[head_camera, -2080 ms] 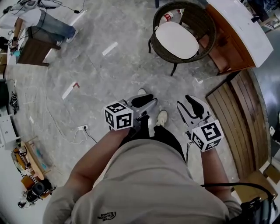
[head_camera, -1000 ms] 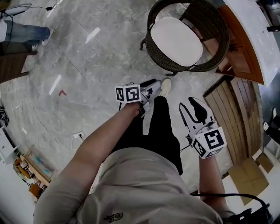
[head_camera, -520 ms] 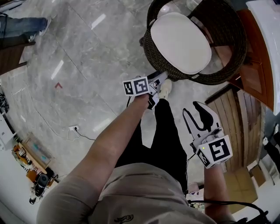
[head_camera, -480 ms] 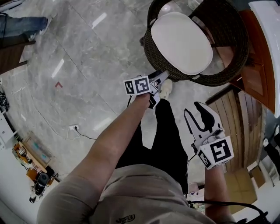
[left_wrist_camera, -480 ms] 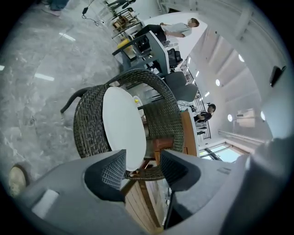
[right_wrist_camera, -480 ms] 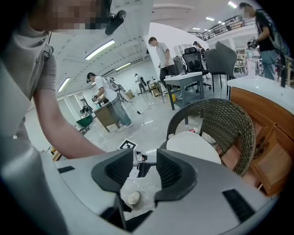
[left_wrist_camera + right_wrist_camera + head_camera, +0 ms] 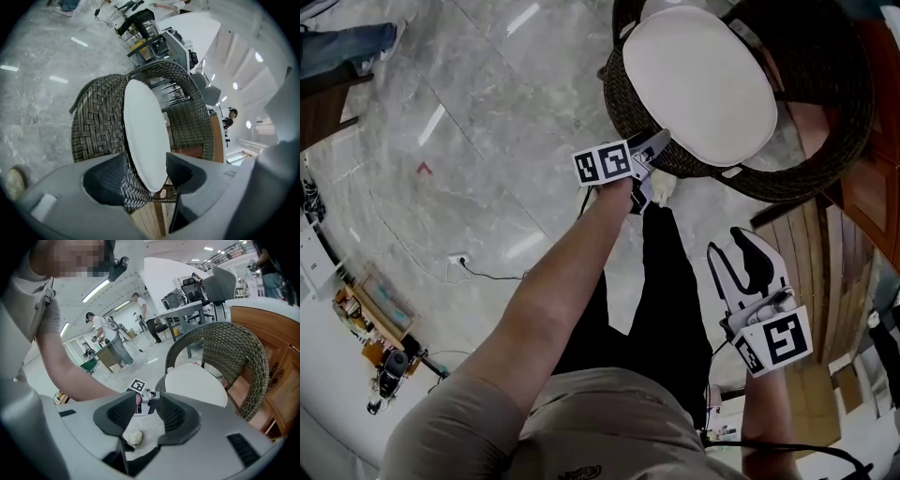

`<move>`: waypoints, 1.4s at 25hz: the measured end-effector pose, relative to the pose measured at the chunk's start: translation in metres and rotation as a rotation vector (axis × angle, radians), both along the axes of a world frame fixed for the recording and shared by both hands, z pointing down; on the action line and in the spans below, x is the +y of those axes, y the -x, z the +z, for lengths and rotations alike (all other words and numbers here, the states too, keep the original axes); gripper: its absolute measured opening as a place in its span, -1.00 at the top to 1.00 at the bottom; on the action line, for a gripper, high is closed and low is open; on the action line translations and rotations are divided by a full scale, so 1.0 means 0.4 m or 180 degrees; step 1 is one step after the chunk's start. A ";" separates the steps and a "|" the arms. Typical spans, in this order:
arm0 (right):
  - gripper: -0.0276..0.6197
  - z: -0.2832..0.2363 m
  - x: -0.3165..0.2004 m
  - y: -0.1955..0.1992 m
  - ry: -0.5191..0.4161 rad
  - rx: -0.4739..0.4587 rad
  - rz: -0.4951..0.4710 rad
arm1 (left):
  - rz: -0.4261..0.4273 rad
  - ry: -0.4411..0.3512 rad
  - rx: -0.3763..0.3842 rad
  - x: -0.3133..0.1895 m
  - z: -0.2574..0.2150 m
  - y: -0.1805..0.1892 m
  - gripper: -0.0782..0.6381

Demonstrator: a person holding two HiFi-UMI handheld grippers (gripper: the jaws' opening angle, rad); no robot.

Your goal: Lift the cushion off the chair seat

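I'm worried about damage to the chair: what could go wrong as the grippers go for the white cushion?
1. The left gripper, its jaws opening, lines up with both the cushion and the wicker chair rim under its near edge, so it may pinch wicker too.
2. The right gripper is open, empty and further back. A one-sided lift could let the cushion sag or slip.

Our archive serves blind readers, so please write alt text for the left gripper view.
A white oval cushion lies on a dark wicker chair. Its near end shows between the jaws of the left claw, which are opening and do not press on it. Grey marble floor spreads to the left.
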State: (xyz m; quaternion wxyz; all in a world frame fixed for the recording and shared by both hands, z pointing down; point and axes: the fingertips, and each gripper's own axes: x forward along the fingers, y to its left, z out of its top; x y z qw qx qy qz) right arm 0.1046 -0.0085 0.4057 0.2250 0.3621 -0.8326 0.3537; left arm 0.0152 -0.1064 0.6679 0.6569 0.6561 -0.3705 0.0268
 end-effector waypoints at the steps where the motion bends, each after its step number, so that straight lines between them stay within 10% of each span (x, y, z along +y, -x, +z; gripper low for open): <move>1: 0.41 0.006 -0.002 -0.004 0.0010 -0.0011 -0.0008 | 0.0002 0.0038 -0.0028 -0.002 0.010 -0.001 0.07; 24: 0.41 0.100 -0.021 -0.019 0.0268 -0.0224 0.0079 | -0.0301 0.0277 -0.0071 -0.059 0.076 -0.022 0.01; 35: 0.41 0.108 -0.019 -0.035 0.0309 -0.0253 0.0108 | -0.0340 0.0077 0.0335 -0.121 0.056 -0.074 0.01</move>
